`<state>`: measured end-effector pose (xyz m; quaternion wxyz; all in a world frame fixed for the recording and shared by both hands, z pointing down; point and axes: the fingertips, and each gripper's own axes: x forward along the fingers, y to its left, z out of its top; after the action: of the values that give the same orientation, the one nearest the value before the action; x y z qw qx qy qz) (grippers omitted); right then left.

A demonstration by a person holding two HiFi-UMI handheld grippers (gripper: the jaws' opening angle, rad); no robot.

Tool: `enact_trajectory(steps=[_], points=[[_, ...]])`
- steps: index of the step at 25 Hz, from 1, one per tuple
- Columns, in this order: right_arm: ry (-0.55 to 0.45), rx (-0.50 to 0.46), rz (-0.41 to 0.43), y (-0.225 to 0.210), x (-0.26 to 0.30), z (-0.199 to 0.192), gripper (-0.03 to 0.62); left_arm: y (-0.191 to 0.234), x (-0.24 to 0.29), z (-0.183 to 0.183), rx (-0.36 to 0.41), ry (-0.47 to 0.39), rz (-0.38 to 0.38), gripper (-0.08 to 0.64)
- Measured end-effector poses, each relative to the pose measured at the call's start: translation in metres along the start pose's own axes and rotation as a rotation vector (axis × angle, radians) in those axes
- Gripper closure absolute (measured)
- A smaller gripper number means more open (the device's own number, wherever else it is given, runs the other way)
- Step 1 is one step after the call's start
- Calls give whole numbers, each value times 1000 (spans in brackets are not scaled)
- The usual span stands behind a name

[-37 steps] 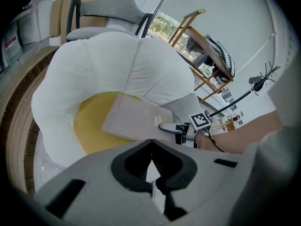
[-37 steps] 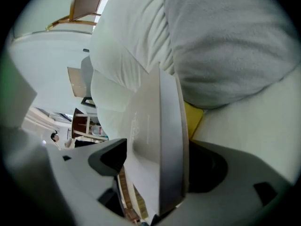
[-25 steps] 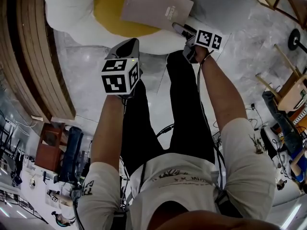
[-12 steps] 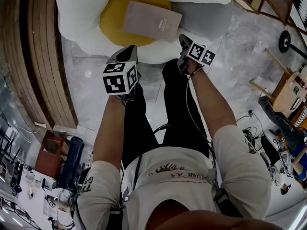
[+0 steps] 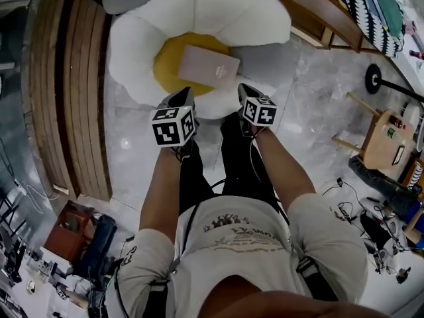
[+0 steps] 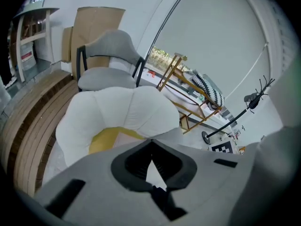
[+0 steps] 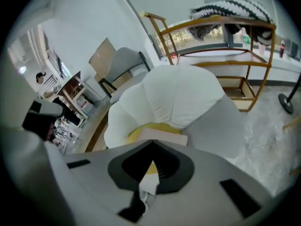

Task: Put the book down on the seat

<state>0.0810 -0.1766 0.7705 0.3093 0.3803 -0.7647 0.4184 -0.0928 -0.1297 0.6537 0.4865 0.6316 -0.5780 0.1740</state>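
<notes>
The beige book (image 5: 209, 67) lies flat on the yellow centre of the white flower-shaped seat (image 5: 218, 12), with nothing holding it. My left gripper (image 5: 182, 95) hangs over the seat's near petal, just short of the book, its jaws shut and empty. My right gripper (image 5: 243, 87) hovers at the seat's near right edge, also shut with nothing in it. In the right gripper view the book (image 7: 160, 135) shows beyond the closed jaw tips (image 7: 151, 144). The left gripper view shows the seat (image 6: 117, 112) past its closed jaws (image 6: 151, 142).
A curved wooden platform (image 5: 59, 91) runs along the left. A wooden rack (image 5: 311, 12) with a striped cloth stands behind the seat, a wooden stool (image 5: 381, 138) at the right. A grey chair (image 6: 106, 60) sits behind the seat. Cables lie on the marble floor.
Both grippers have drawn back from the seat toward the person's legs. The right gripper has left the book's corner, and the book stays on the yellow centre.
</notes>
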Motion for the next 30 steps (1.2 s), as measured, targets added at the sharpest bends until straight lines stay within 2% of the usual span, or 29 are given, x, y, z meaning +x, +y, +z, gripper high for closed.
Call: enact_trajectory(steps=[7,10,12,15,22,27,30], points=[[-168,-176,-7,75,-67,76,566,-23,-63,65,38,-131,35,538],[-276,-240,2,107,-104,115,566,-44,-99,98,41,-222,15,538],[-353,-269,-4,122,-131,143,566,-60,-120,121,81,-279,3,539],[-455,-289,-24,139,-177,175,566,-81,-151,147,144,-344,-3,538],[-683,-313,-51,185,-287,257,566,-123,-224,224,241,-486,-8,538],[-823,-319,-41,217,-341,312,566,-150,-272,268,325,-575,-24,540],[-870,-300,-12,235,-372,334,566,-169,-295,281,354,-597,-54,538]])
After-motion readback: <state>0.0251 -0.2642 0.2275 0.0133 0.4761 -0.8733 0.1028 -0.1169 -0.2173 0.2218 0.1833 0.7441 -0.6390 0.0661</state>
